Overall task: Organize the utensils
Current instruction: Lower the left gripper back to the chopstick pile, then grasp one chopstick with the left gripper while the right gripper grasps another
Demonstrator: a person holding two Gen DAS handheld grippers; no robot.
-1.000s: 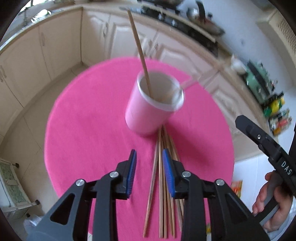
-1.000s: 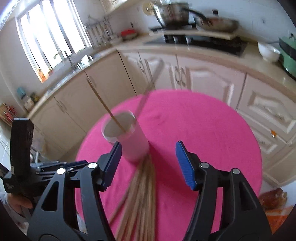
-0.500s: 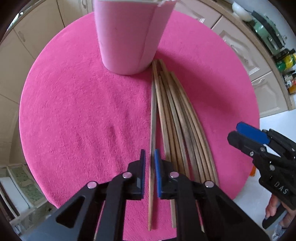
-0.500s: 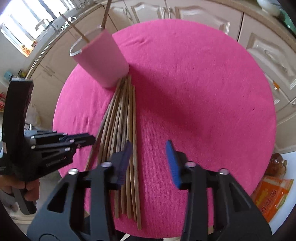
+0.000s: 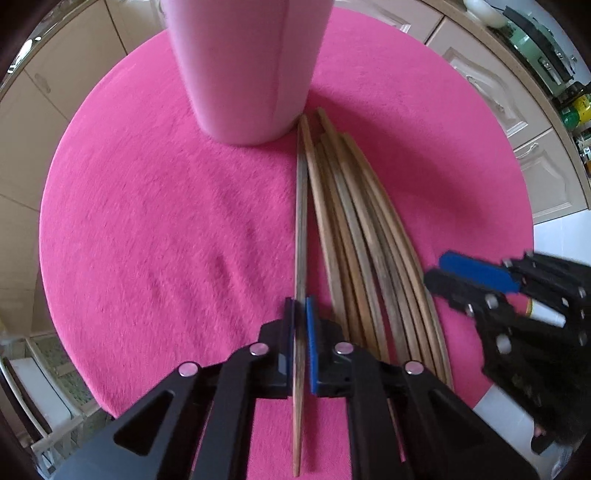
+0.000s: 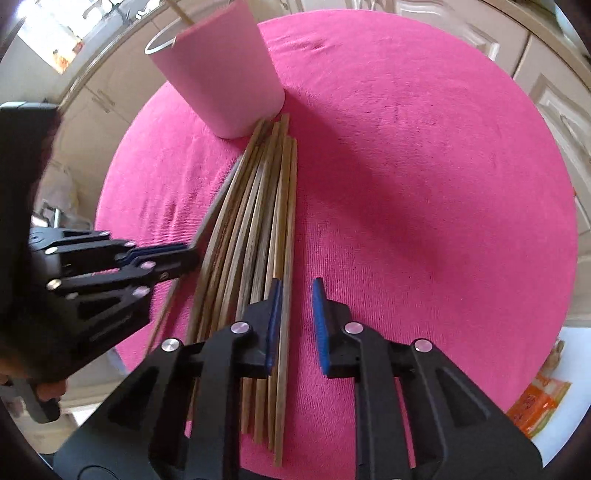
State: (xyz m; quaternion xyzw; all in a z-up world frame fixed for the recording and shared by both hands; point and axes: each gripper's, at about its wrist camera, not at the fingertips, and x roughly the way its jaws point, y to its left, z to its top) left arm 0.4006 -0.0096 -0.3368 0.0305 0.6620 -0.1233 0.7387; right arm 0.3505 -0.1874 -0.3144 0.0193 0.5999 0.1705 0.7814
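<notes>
Several wooden chopsticks (image 5: 362, 236) lie in a fan on the pink round table (image 5: 147, 221), tips against a pale pink cup (image 5: 243, 62). My left gripper (image 5: 300, 306) is shut on the leftmost chopstick (image 5: 301, 206), low at the table. In the right wrist view the same bundle of chopsticks (image 6: 255, 206) lies below the cup (image 6: 221, 77), and the left gripper (image 6: 192, 254) shows at the bundle's left side. My right gripper (image 6: 297, 291) is open, its left finger over the bundle's right edge, straddling the rightmost chopstick (image 6: 290, 221). It also shows in the left wrist view (image 5: 443, 269).
Cream kitchen cabinets (image 6: 554, 92) surround the table. A countertop with green and yellow items (image 5: 569, 110) is at the far right. An orange packet (image 6: 535, 402) lies on the floor by the table's right edge. A chopstick stands in the cup (image 6: 177, 11).
Both grippers dropped from above the cup to the chopstick bundle. The left gripper closed on the leftmost chopstick. The right gripper narrowed its opening and moved onto the bundle's right edge.
</notes>
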